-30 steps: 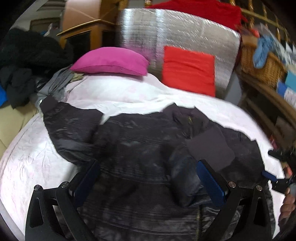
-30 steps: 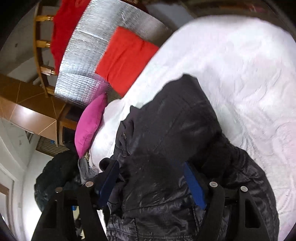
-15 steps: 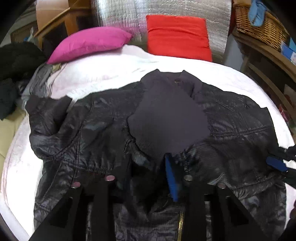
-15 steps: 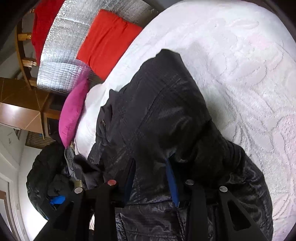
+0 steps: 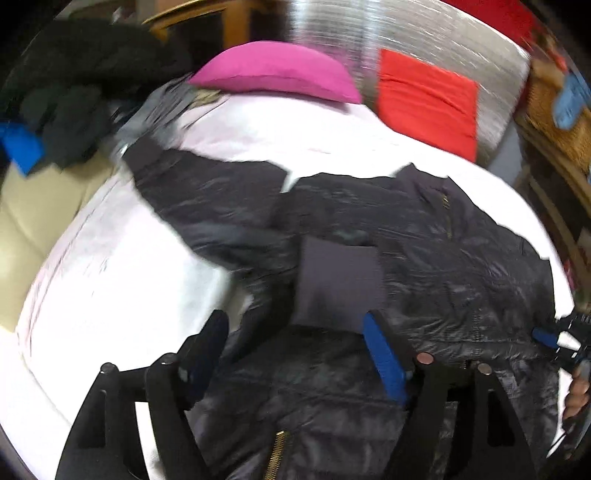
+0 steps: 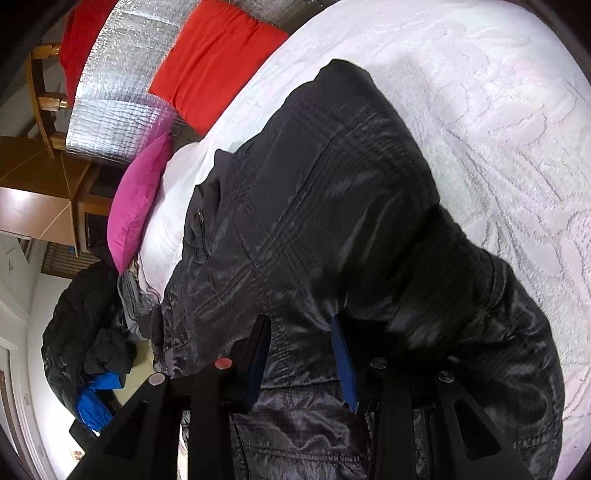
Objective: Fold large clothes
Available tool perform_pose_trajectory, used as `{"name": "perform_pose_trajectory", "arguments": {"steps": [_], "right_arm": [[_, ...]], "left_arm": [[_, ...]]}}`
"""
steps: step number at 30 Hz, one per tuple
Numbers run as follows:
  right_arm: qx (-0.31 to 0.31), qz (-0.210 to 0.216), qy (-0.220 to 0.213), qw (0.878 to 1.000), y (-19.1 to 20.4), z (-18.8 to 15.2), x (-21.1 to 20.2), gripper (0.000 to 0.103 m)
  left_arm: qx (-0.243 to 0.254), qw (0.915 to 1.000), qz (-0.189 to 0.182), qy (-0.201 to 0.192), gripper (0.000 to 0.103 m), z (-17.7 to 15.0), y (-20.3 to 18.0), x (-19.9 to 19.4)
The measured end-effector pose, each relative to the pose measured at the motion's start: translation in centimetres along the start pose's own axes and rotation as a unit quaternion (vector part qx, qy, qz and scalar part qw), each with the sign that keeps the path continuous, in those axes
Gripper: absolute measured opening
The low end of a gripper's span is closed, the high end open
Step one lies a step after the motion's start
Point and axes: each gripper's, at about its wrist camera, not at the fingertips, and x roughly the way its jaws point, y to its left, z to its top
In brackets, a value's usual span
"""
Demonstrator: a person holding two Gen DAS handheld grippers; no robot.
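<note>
Black quilted nylon fills both my views: the jacket (image 5: 424, 258) lies spread front-up across the white bedspread (image 5: 110, 280), collar toward the far pillows, gold zip (image 5: 275, 458) running toward me at the near hem. Half a second ago my left gripper (image 5: 295, 350) was nearly closed over the middle of the jacket, with a broad matte panel of cloth standing up in front of it; now its fingers are spread wide and hold nothing, and the matte grey cuff (image 5: 340, 280) lies flat on the chest just beyond them. I judge that the left sleeve (image 5: 207, 206) has been brought partway in and let go, though its upper part stretches out to the far left, so that side is not squared up yet.

My right gripper (image 6: 301, 354) has barely changed in that half second: the blue pad (image 6: 343, 365) and the dark one sit a moderate gap apart with a ridge of the jacket's right side bunched between them. Whether they actually pinch the cloth or only straddle it, I cannot tell. In the left view it shows at the jacket's right edge (image 5: 557, 339).

Beyond the jacket lie the magenta pillow (image 5: 277, 70) and the red cushion (image 5: 424, 99) against silver foil padding (image 5: 332, 33); dark clothes (image 5: 66, 85) are heaped far left.
</note>
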Motion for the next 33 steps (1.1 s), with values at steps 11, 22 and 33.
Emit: {"name": "perform_pose_trajectory", "arguments": {"steps": [11,22,33], "right_arm": [[-0.024,0.041,-0.018,0.999,1.6,-0.5,-1.6,0.066],[-0.059,-0.009,-0.053,0.997,2.1,0.0,-3.1,0.064],[-0.093,-0.025,-0.03,0.995,3.6,-0.5,-1.2,0.038]], "left_arm": [[-0.052,0.9964,-0.044,0.052,0.066,-0.4,0.6,3.8],[0.022,0.9961,-0.005,0.085,0.044,0.4,-4.0,8.9],[0.094,0.9939,0.055,-0.011,0.003,3.1,-4.9,5.0]]}}
